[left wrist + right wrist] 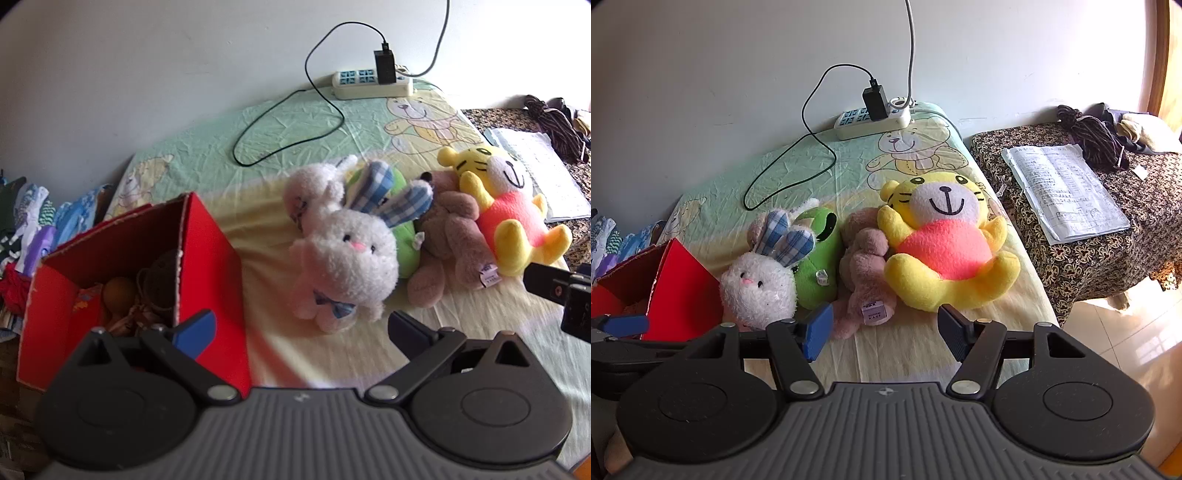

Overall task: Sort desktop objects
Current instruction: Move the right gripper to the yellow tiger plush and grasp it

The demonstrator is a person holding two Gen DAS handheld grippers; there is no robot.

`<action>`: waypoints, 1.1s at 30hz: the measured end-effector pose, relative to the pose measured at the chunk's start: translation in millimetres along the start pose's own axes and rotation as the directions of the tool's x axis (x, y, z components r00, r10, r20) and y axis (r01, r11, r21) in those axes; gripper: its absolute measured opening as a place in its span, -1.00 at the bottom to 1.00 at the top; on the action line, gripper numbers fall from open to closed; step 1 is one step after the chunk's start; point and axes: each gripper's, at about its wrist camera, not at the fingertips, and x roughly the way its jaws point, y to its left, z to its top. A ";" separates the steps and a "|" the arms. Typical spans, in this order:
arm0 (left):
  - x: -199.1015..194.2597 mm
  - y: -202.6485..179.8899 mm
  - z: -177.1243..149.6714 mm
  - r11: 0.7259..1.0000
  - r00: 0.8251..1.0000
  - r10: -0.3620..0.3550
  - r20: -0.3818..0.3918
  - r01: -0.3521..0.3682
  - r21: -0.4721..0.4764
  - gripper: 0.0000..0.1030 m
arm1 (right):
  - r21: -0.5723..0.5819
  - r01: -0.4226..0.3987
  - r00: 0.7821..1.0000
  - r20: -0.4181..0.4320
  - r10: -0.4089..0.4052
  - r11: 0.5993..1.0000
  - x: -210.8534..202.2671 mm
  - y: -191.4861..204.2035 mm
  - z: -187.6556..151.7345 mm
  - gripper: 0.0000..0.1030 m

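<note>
Left wrist view showed me the red box [207,258] on the left, but I could only see part of what was inside: something round and brown and some dark shapes I could not make out. A second white toy [314,192] lay behind the white bunny [351,254], and only its fluffy back showed. The green toy [406,236] was mostly hidden by the bunny, so I could not tell what animal it was. The brown bear [447,236] had its face turned away.

All the toys looked soft and fuzzy. The bunny had checked blue cloth ears. The yellow tiger [942,243] was fat and round with a pink tummy. They lay close together in a row on the crinkly bear sheet [288,125]. The box was stiff card with ragged edges. A white power strip [369,85] sat by the wall with a black cord looping from it.

My left claw [299,332] was spread wide and held nothing, just in front of the bunny. My right claw [886,328] was spread wide too, with nothing in it, hanging near the bear and the tiger.
</note>
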 end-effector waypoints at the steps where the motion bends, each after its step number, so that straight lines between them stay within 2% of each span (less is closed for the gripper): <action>1: 2.4 -0.4 -0.7 1.000 0.999 -0.031 -0.012 0.031 -0.002 0.94 | 0.003 -0.005 1.000 0.000 0.005 1.000 1.1 -1.3 0.9 0.27; 4: 7.6 -2.2 -2.9 0.989 0.989 -0.148 -0.014 0.147 -0.020 0.94 | 0.012 -0.027 1.000 0.004 0.027 1.000 4.6 -7.3 1.3 0.27; 7: 15.9 -10.6 -6.1 0.974 0.974 -0.226 -0.026 0.226 -0.009 0.95 | 0.029 -0.034 0.999 0.007 0.034 0.999 8.0 -18.1 -0.6 0.27; 10: 22.5 -20.3 -7.7 0.948 0.947 -0.317 -0.051 0.318 0.002 0.98 | 0.061 -0.051 0.999 0.017 0.050 0.997 9.7 -32.4 -0.1 0.26; 12: 27.6 -28.9 -6.2 0.923 0.920 -0.383 -0.081 0.384 -0.009 0.98 | 0.092 -0.061 0.998 0.033 0.058 0.994 10.3 -43.6 1.7 0.26; 15: 32.8 -41.6 -0.8 0.871 0.864 -0.488 -0.123 0.492 0.001 0.98 | 0.144 -0.075 0.996 0.053 0.068 0.987 12.5 -61.3 6.9 0.26; 18: 28.9 -48.1 11.5 0.812 0.811 -0.581 -0.066 0.583 0.010 0.98 | 0.200 -0.088 0.994 0.078 0.074 0.976 15.5 -80.4 13.8 0.18; 19: 27.6 -50.0 18.4 0.799 0.799 -0.600 -0.040 0.601 0.006 0.97 | 0.219 -0.093 0.993 0.089 0.075 0.971 16.6 -87.3 16.5 0.17; 20: 26.1 -51.5 24.6 0.794 0.794 -0.608 -0.006 0.608 0.003 0.97 | 0.238 -0.094 0.992 0.099 0.072 0.967 18.0 -93.7 18.9 0.16; 22: 27.3 -57.8 38.8 0.796 0.795 -0.604 0.056 0.605 0.008 0.97 | 0.285 -0.102 0.990 0.119 0.070 0.953 20.8 -109.6 25.0 0.16; 23: 32.0 -63.3 47.5 0.800 0.798 -0.600 0.054 0.600 0.010 0.97 | 0.312 -0.113 0.989 0.127 0.076 0.943 23.0 -118.0 28.4 0.16; 24: 38.0 -68.7 55.4 0.792 0.792 -0.610 0.038 0.610 0.005 0.97 | 0.341 -0.122 0.988 0.132 0.081 0.932 26.8 -126.2 31.6 0.16; 27: 57.1 -88.1 72.1 0.733 0.733 -0.680 -0.017 0.680 -0.005 0.92 | 0.403 -0.143 0.987 0.123 0.101 0.904 43.1 -146.8 38.7 0.16; 28: 62.1 -94.8 75.7 0.721 0.720 -0.693 -0.027 0.693 -0.006 0.89 | 0.412 -0.152 0.987 0.109 0.117 0.898 50.0 -152.2 40.4 0.16; 32: 81.9 -116.1 80.5 0.699 0.697 -0.714 -0.072 0.716 -0.002 0.88 | 0.479 -0.220 0.975 0.092 0.201 0.849 73.1 -172.7 41.2 0.16; 33: 86.2 -119.2 81.2 0.701 0.698 -0.711 -0.079 0.713 -0.003 0.88 | 0.495 -0.236 0.971 0.089 0.222 0.836 78.8 -177.1 41.2 0.16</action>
